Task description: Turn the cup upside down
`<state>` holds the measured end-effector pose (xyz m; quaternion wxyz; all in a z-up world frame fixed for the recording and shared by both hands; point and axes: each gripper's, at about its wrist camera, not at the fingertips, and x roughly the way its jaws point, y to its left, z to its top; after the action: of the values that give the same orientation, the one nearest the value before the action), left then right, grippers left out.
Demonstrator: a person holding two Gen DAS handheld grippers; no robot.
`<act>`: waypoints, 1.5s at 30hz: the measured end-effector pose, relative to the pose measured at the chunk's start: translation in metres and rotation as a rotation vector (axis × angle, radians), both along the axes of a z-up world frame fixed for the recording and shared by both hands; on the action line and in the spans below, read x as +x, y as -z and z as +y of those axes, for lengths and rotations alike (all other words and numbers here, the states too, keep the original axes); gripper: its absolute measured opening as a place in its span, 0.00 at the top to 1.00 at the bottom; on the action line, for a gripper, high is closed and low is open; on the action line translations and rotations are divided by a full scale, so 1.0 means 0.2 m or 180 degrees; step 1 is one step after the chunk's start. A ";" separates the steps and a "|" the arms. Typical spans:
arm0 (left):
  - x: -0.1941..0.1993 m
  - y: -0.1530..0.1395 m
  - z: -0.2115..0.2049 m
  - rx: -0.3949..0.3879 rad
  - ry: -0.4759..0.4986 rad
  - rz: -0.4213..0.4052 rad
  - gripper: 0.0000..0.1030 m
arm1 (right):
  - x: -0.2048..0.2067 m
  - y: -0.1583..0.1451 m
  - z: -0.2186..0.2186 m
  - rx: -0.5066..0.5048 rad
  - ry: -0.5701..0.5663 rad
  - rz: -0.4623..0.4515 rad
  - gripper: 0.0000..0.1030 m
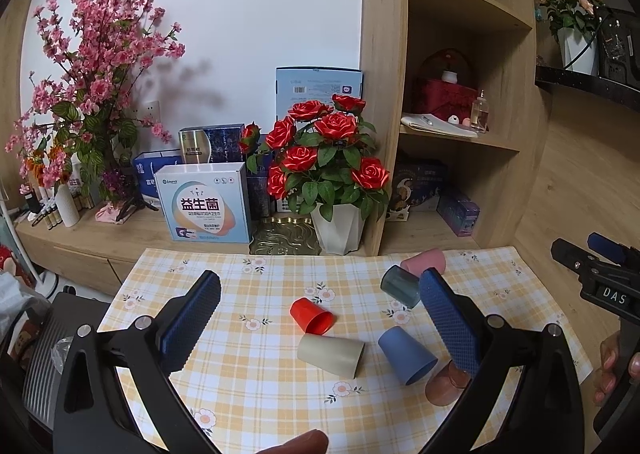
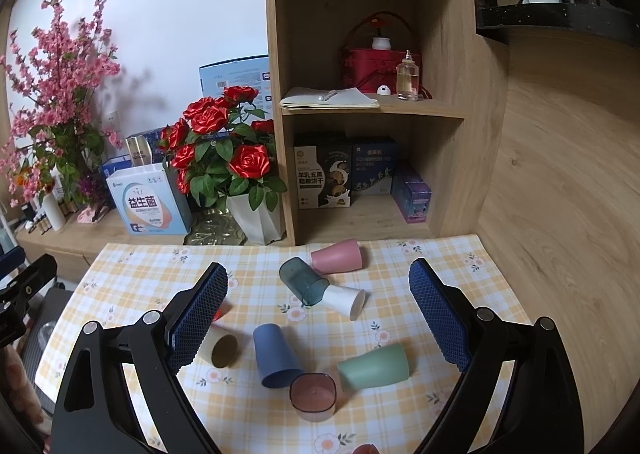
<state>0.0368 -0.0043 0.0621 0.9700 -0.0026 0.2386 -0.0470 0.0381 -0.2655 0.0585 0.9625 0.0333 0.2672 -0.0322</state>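
Note:
Several cups lie on their sides on the checked tablecloth [image 1: 248, 382]: a red cup [image 1: 311, 315], a beige cup [image 1: 330, 355], a blue cup [image 1: 406, 354], a dark teal cup [image 1: 398, 286] and a pink cup [image 1: 425, 261]. In the right wrist view I also see a white cup [image 2: 346, 299], a green cup [image 2: 374, 367] and a translucent brown cup [image 2: 313, 396] standing upright. My left gripper [image 1: 320, 310] is open above the red cup. My right gripper [image 2: 318, 314] is open above the cluster and empty.
A pot of red roses [image 1: 328, 174] and boxes [image 1: 206, 206] stand behind the table. A wooden shelf unit [image 2: 372, 102] rises at the back right. The right gripper body [image 1: 600, 278] shows at the right edge of the left wrist view.

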 end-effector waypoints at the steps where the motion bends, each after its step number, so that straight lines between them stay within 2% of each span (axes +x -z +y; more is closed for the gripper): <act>1: 0.00 0.00 0.00 -0.0001 0.0002 0.0000 0.06 | 0.00 0.00 0.00 -0.0002 0.0008 -0.0001 0.13; 11: 0.00 0.00 -0.01 -0.0019 0.0026 0.0009 0.06 | -0.01 -0.02 0.00 -0.0054 0.0110 -0.0020 0.13; 35: 0.01 -0.01 -0.03 -0.0064 0.0060 0.0023 0.06 | 0.00 -0.01 -0.01 -0.0049 0.0105 0.0016 0.13; 40: 0.00 -0.01 -0.07 0.0041 0.0061 -0.0059 0.06 | -0.01 0.00 -0.02 -0.0049 0.0131 0.0020 0.13; 45: 0.03 -0.01 -0.07 -0.0049 0.0081 0.0032 0.06 | -0.01 -0.01 -0.03 -0.0045 0.0163 0.0003 0.13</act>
<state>0.0428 -0.0188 0.0637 0.9680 -0.0073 0.2431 -0.0612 0.0361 -0.2719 0.0601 0.9615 0.0333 0.2665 -0.0586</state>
